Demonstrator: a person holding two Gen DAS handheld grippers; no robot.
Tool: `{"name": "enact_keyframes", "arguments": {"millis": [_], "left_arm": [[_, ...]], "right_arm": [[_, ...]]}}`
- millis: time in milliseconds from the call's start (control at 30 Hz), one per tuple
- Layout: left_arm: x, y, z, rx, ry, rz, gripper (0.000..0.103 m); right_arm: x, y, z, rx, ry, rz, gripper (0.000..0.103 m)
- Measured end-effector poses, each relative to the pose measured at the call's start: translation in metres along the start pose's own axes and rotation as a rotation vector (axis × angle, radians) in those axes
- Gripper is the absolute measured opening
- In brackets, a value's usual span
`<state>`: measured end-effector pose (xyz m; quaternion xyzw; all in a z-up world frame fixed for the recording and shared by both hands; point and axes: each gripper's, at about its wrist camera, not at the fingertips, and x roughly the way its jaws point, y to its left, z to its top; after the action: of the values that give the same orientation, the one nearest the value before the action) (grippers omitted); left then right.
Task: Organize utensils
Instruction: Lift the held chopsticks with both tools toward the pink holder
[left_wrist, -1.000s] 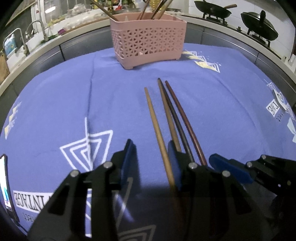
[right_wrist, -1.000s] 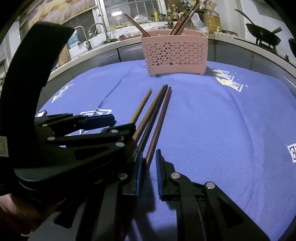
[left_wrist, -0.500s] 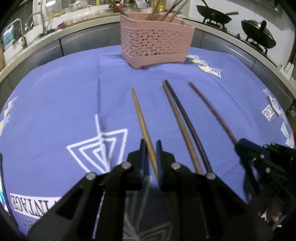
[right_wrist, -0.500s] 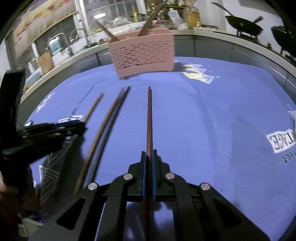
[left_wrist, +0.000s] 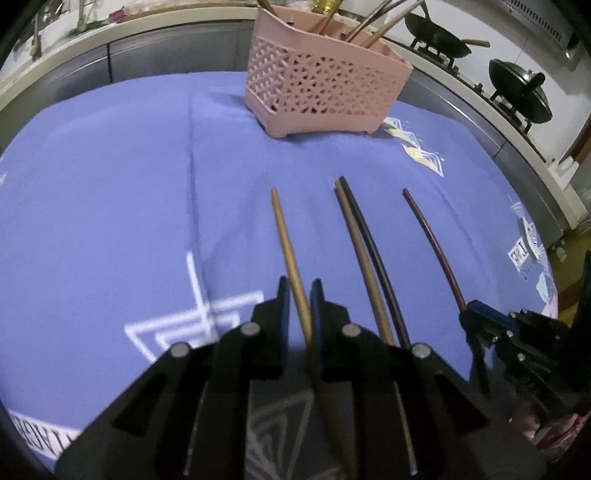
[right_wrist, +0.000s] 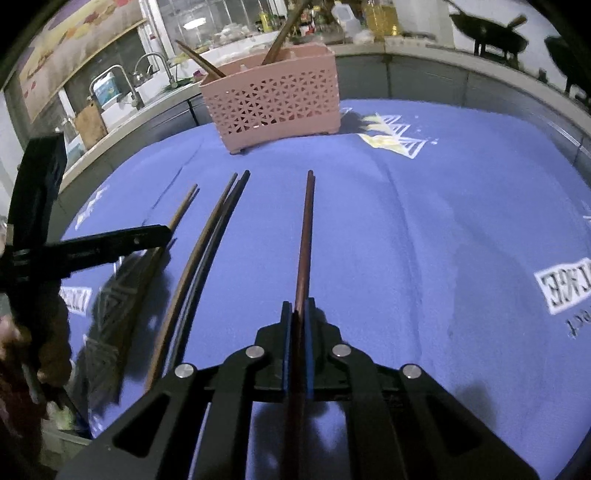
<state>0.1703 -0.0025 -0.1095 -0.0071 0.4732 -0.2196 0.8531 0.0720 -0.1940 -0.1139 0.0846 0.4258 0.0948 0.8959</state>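
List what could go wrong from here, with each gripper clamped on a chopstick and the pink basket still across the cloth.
1. The left gripper pinches the light brown chopstick near one end; the long free end could swing or slip.
2. The right gripper holds the reddish chopstick the same way; it may catch the pink basket rim.
3. Two chopsticks lying between the grippers on the blue cloth could get knocked.
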Motion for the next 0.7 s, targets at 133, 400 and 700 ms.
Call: {"name": "enact_keyframes", "arguments": {"millis": [133, 400, 700], "left_arm": [[0.011, -0.006, 0.017, 0.037, 0.010, 0.025, 0.011], [0.021, -0.008, 0.034, 0.051, 0.011, 0.040, 0.011], [0.021, -0.007, 0.033, 0.058, 0.013, 0.039, 0.011]], "right_arm": [[0.016, -0.015, 0.028, 0.080, 0.054, 0.078, 0.008], [0.034, -0.004, 0.082, -0.008, 0.049, 0.020, 0.008], [0.045, -0.005, 0.090, -0.023, 0.069, -0.033, 0.008]]}}
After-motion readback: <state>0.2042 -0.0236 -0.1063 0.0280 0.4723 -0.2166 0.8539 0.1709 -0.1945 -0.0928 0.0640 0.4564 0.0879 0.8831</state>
